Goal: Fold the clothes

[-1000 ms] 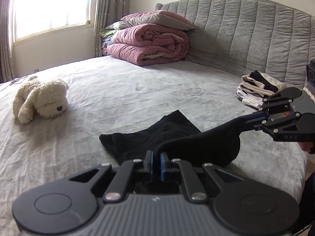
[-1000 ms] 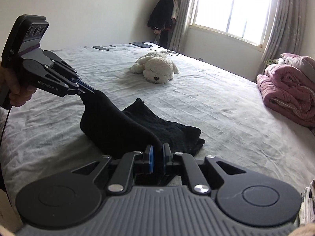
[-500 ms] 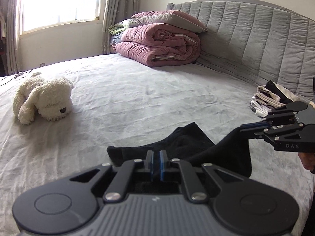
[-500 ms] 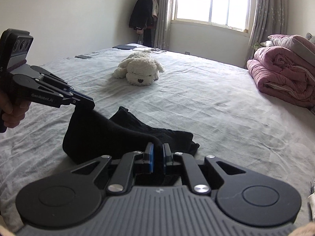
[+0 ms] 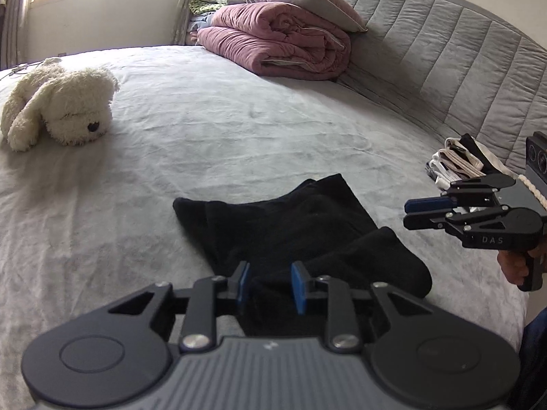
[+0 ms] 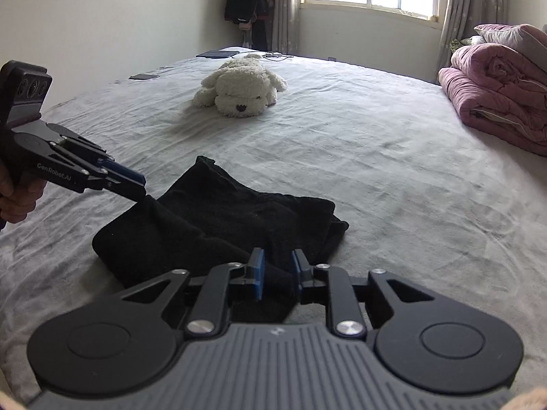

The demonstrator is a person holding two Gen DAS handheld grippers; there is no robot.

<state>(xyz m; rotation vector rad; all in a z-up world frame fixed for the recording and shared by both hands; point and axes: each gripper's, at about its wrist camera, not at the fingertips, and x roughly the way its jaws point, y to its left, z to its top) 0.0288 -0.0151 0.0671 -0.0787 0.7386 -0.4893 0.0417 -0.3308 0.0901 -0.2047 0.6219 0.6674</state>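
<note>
Bed (image 5: pixel 239 130): grey cover, wrinkled, filling most of both views; quilted grey headboard (image 5: pixel 444 54) along the far side in the left wrist view.

Pink quilt (image 5: pixel 280 48): folded, stacked near the headboard, grey-and-pink pillow (image 5: pixel 301 0) on top.

Black garment (image 5: pixel 290 225): lying on the bed cover in front of both cameras, doubled over itself, near edge bunched and thick, far end spread flat toward the plush dog.

Plush dog (image 6: pixel 239 92): cream, lying on the bed well apart from the garment.

Folded clothes (image 5: pixel 458 167): small stack in light and dark colours, at the foot of the headboard.

Left tongs (image 5: pixel 270 287): jaws just opened, blue pads parted, bunched garment edge between them but not pressed. In the right wrist view, tip touching or just over a garment corner; cannot tell which.

Right tongs (image 6: pixel 277 273): jaws just opened, pads apart, garment fold between them, not clamped. In the left wrist view, seen from the side, clear of the cloth.
</note>
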